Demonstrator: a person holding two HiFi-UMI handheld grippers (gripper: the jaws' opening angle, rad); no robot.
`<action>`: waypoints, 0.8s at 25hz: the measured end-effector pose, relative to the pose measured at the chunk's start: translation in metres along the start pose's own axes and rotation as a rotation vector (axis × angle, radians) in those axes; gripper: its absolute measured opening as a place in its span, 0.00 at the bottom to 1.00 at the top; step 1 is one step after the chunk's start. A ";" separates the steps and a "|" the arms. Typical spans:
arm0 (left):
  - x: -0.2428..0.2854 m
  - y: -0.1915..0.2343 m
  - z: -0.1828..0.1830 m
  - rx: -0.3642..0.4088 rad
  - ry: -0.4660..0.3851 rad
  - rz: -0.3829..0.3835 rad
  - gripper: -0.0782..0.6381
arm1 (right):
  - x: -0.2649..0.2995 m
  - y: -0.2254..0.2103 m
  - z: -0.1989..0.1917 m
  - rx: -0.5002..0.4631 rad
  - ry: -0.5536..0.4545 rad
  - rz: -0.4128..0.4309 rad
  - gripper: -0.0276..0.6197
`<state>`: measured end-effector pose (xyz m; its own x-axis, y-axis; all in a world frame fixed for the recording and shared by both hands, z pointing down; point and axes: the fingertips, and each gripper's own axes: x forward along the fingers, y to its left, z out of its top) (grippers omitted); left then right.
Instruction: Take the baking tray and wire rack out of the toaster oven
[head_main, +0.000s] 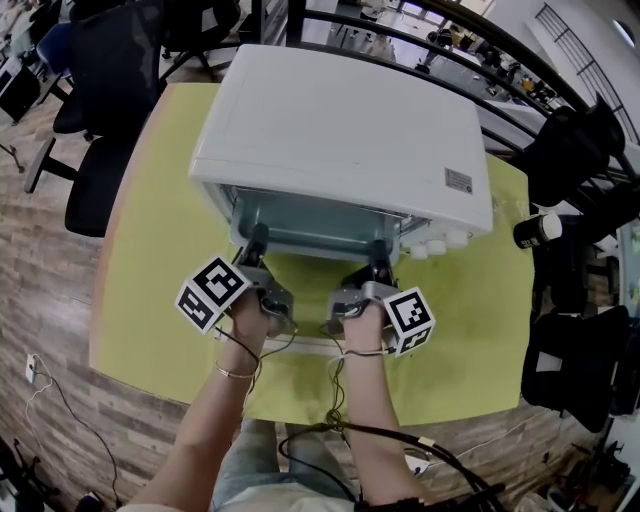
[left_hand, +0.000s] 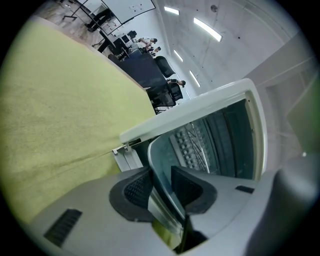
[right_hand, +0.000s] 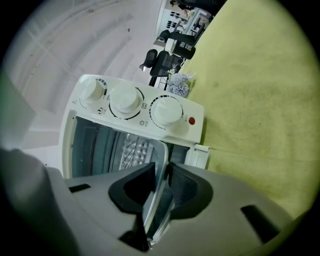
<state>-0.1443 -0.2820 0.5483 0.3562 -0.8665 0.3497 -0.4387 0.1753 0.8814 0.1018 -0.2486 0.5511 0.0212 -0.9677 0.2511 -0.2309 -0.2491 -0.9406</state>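
pinching the baking tray by its front lip with left gripper and right gripper, jaws narrowed onto the thin metal. probably early going: tray mostly inside the toaster oven, wire rack untouched within. rack and pinch visible only in gripper views; both hands side by side only from the head view.

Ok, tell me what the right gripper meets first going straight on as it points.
The right gripper is shut on the rim of the grey metal baking tray, so that tray comes first; beyond it, probably the cavity of the open white toaster oven, depth unclear.
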 end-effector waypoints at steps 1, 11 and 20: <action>-0.002 0.000 0.000 0.001 0.001 -0.002 0.26 | -0.001 0.000 -0.001 0.001 0.000 0.000 0.16; -0.017 0.001 -0.003 0.003 0.004 -0.011 0.26 | -0.017 -0.001 -0.004 -0.001 0.008 -0.001 0.16; -0.029 0.003 -0.008 0.000 0.002 -0.014 0.26 | -0.031 -0.002 -0.006 0.001 0.015 0.005 0.16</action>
<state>-0.1494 -0.2523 0.5430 0.3643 -0.8678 0.3380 -0.4337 0.1631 0.8862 0.0958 -0.2181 0.5466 0.0055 -0.9683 0.2499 -0.2303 -0.2444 -0.9419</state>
